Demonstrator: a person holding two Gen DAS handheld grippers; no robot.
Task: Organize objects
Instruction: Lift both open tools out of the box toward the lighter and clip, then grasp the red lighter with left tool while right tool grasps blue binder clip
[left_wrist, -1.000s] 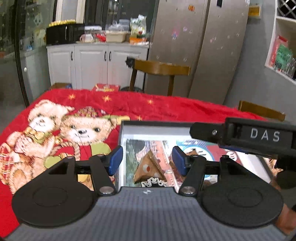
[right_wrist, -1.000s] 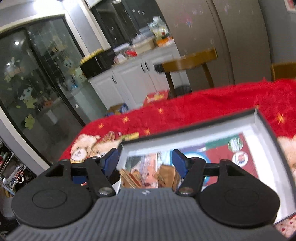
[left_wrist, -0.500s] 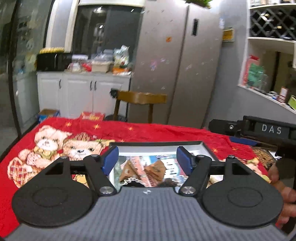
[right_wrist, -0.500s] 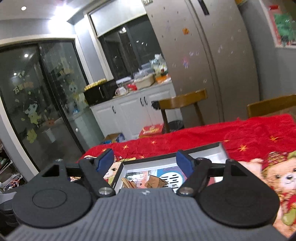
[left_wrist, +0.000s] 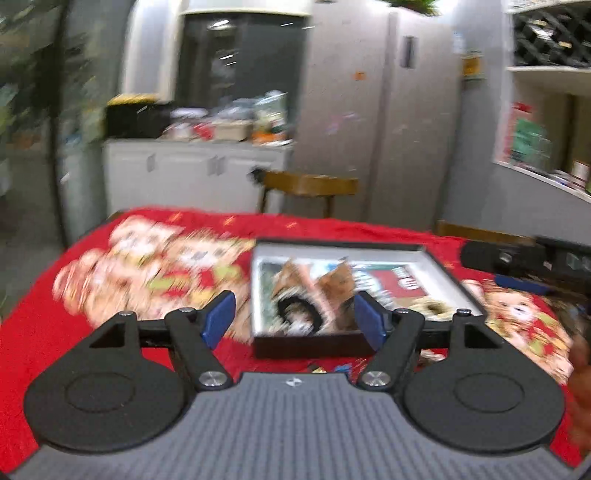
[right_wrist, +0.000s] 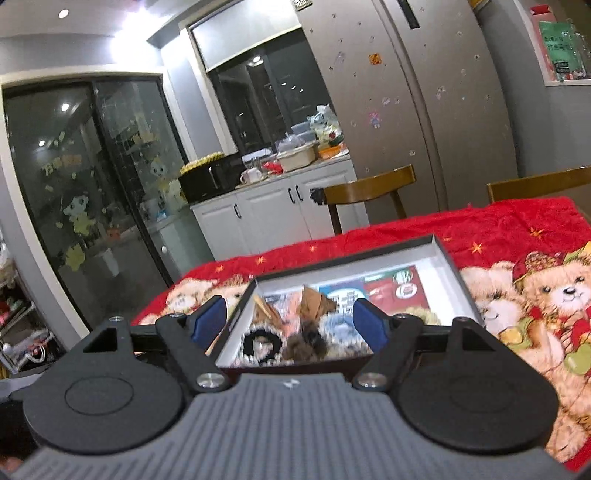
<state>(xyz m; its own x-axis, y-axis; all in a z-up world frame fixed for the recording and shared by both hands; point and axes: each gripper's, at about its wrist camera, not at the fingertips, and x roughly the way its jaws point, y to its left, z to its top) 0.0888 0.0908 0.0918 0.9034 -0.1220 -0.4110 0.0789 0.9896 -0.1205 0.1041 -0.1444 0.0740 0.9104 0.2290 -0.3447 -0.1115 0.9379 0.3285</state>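
A shallow black box with white inner walls (left_wrist: 441, 269) lies on the red bear-print cloth; it also shows in the right wrist view (right_wrist: 448, 264). Inside lie brown paper-like pieces (left_wrist: 334, 282) (right_wrist: 314, 301), a black fuzzy ring (right_wrist: 260, 343) (left_wrist: 295, 312) and other fluffy items (right_wrist: 306, 347). My left gripper (left_wrist: 293, 321) is open and empty, just short of the box's near wall. My right gripper (right_wrist: 288, 321) is open and empty above the box's near edge. The right gripper's body shows in the left wrist view (left_wrist: 517, 258).
The red cloth (left_wrist: 44, 321) covers the table. Wooden chairs (left_wrist: 310, 184) (right_wrist: 539, 182) stand at the far side. White cabinets with a cluttered counter (right_wrist: 280, 199), a steel fridge (right_wrist: 424, 110) and wall shelves (left_wrist: 546, 140) lie beyond.
Both grippers have pulled back and up from the box, which now lies farther ahead with its near wall in sight. The left view is blurred with motion. Both jaws stay open.
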